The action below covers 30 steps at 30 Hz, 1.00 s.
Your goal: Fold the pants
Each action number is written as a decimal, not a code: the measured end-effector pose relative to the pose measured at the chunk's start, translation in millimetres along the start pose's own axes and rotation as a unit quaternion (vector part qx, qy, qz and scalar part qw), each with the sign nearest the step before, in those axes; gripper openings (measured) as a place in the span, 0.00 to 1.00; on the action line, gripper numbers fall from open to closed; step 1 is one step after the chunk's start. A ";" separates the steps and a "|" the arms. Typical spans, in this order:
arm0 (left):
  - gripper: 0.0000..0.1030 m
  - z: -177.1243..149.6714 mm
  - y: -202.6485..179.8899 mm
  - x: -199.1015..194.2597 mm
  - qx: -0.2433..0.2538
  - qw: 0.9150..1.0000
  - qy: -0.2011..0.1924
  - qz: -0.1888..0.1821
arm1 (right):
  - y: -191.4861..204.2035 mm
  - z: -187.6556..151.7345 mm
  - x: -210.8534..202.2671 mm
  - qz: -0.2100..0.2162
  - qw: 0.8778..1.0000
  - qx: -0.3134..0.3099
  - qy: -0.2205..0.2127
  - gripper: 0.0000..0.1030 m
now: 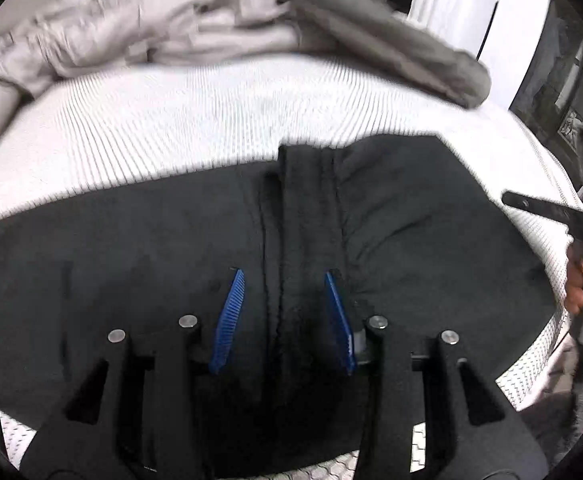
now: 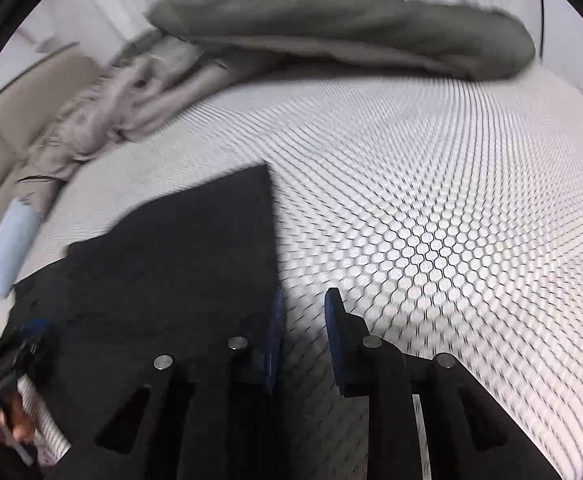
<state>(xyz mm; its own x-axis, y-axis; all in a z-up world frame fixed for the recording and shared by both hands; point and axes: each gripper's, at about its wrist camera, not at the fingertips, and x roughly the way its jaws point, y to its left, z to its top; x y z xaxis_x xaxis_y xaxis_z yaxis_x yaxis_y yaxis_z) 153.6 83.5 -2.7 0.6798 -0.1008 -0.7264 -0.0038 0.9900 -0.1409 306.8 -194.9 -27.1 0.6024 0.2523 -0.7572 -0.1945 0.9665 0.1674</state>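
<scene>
The black pants (image 1: 391,216) lie spread flat on the white honeycomb-patterned mattress (image 1: 179,128), with a central seam running away from me. My left gripper (image 1: 283,280) is open, its blue pads on either side of that seam, just above the cloth. In the right wrist view a corner of the pants (image 2: 195,248) lies left of my right gripper (image 2: 303,300), which is open over the bare mattress (image 2: 451,216) at the cloth's right edge. The right gripper also shows in the left wrist view (image 1: 531,204), at the far right.
A crumpled beige garment (image 1: 139,36) and a grey pillow or cushion (image 1: 391,36) lie at the far side of the mattress. In the right wrist view a light blue object (image 2: 7,252) sits at the left edge, and the other hand-held gripper (image 2: 19,344) is at lower left.
</scene>
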 end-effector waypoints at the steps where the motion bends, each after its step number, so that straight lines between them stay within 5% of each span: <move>1: 0.37 -0.2 -8.5 -6.9 0.009 1.000 -0.014 -0.011 | 13.1 -4.8 -10.6 0.007 1.000 -0.022 -0.014 0.25; 6: 0.46 -7.2 -62.3 19.5 0.080 0.995 0.027 -0.049 | 95.1 -23.7 0.7 0.099 0.989 -0.113 -0.005 0.34; 8: 0.51 -11.4 -74.1 37.3 0.095 0.994 0.046 -0.040 | 115.2 -31.1 20.9 0.096 0.985 -0.141 0.024 0.34; 10: 0.51 -12.7 -76.8 38.9 0.101 0.993 0.050 -0.044 | 126.4 -37.5 47.4 0.050 0.981 -0.181 0.049 0.33; 14: 0.58 -20.3 -71.8 28.7 0.103 0.992 0.050 -0.054 | 120.0 -43.8 42.2 -0.105 0.960 -0.261 0.001 0.38; 15: 0.59 -22.2 -70.7 25.7 0.103 0.992 0.047 -0.055 | 110.0 -42.8 39.3 -0.104 0.964 -0.246 0.003 0.38; 18: 0.58 -14.4 -54.7 19.0 0.090 0.994 0.037 -0.058 | 94.3 -39.5 22.4 -0.047 0.980 -0.195 -0.003 0.38; 22: 0.59 -13.9 -57.3 -15.9 0.083 0.990 -0.001 -0.117 | 103.3 -42.9 -8.6 0.049 0.981 -0.185 -0.021 0.38; 24: 0.63 -17.3 -69.5 -10.8 0.113 0.985 0.015 -0.130 | 123.5 -44.0 -3.0 0.090 0.977 -0.193 -0.008 0.38; 28: 0.62 -34.2 -78.4 16.0 0.174 0.981 0.068 -0.061 | 142.2 -66.7 29.2 0.042 0.959 -0.277 0.032 0.38; 30: 0.62 -36.6 -68.6 12.7 0.171 0.980 0.065 -0.071 | 116.1 -66.8 21.7 0.054 0.962 -0.267 0.026 0.38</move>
<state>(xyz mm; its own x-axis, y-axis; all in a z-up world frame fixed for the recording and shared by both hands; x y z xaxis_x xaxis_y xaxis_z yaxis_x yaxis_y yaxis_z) 135.6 10.7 -26.8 0.5565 -0.2305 -0.7982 0.3465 0.9376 -0.0291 245.7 -80.3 -66.3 0.5196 0.3342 -0.7863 -0.6323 0.7694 -0.0908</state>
